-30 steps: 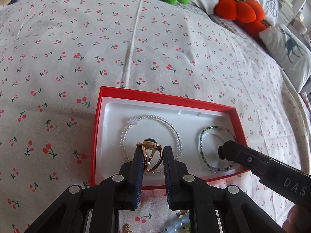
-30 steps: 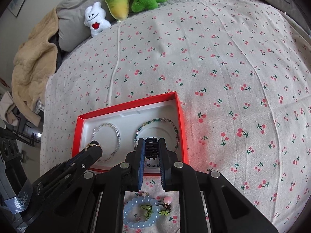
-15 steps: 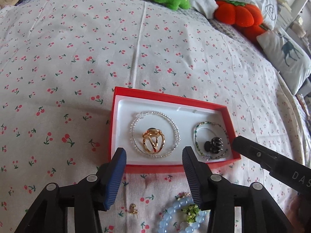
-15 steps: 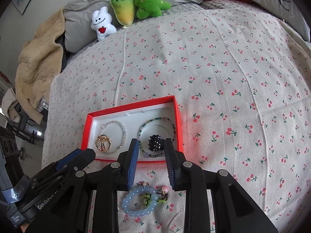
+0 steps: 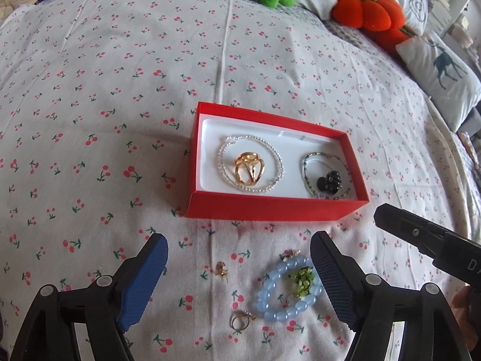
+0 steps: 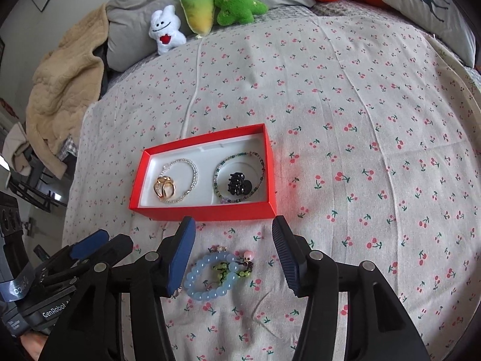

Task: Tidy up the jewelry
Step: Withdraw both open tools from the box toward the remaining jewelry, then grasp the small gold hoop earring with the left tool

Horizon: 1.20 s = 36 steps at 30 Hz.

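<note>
While both tools hang over a cherry-print bedspread (image 6: 360, 105), the left gripper (image 5: 239, 257) and right gripper (image 6: 234, 240) stand spread wide, holding nothing. Between their fingers lies a pale blue bead bracelet (image 5: 287, 290) with a green charm — beside it a small gold earring (image 5: 222, 268) and a thin ring (image 5: 239, 321). Farther on, a red box (image 6: 207, 212) holds a gold ornament (image 6: 164, 188) inside a clear bead bracelet (image 6: 192, 177), and a black hair claw (image 6: 238, 184) inside a green beaded one (image 6: 217, 177). Plush toys (image 6: 210, 9) line the far edge.
</note>
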{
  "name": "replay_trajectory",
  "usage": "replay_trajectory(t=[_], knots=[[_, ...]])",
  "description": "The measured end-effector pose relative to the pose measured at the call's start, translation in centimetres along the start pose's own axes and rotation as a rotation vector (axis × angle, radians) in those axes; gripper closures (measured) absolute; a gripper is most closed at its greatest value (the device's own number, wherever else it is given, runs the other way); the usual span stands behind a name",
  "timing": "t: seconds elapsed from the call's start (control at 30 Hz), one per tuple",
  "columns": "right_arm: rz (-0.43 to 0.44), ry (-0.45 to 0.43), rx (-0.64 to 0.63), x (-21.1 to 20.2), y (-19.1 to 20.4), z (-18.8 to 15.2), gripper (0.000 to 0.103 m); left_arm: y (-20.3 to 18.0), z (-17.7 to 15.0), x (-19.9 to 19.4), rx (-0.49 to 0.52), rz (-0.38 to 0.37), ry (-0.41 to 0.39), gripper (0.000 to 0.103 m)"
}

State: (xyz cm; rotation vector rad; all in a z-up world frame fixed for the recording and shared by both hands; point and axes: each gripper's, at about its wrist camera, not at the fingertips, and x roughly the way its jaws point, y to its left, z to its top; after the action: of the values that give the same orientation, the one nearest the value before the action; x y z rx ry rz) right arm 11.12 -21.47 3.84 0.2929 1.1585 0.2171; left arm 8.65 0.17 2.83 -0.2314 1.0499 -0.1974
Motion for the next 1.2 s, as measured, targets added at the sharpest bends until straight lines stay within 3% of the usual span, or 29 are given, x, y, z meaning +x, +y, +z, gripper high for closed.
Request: replay_trajectory(t=[0.53, 1.03, 1.2], knots=[[-0.059, 0.152, -0.032, 1.6, 0.7, -3.6, 0.04, 2.0, -3.1, 0.9, -0.032, 0.065, 0.149, 0.016], [-0.079, 0.258, 0.017, 4.3, 0.1, -4.4, 0.04, 2.5, -3.8, 3.2, -0.079, 0.056, 0.231, 0.016], [-0.083, 0.27, 0.039, 4.6, -0.5, -4.4, 0.04, 1.9, -4.0, 3.9, -0.072, 0.019, 0.247, 0.017]])
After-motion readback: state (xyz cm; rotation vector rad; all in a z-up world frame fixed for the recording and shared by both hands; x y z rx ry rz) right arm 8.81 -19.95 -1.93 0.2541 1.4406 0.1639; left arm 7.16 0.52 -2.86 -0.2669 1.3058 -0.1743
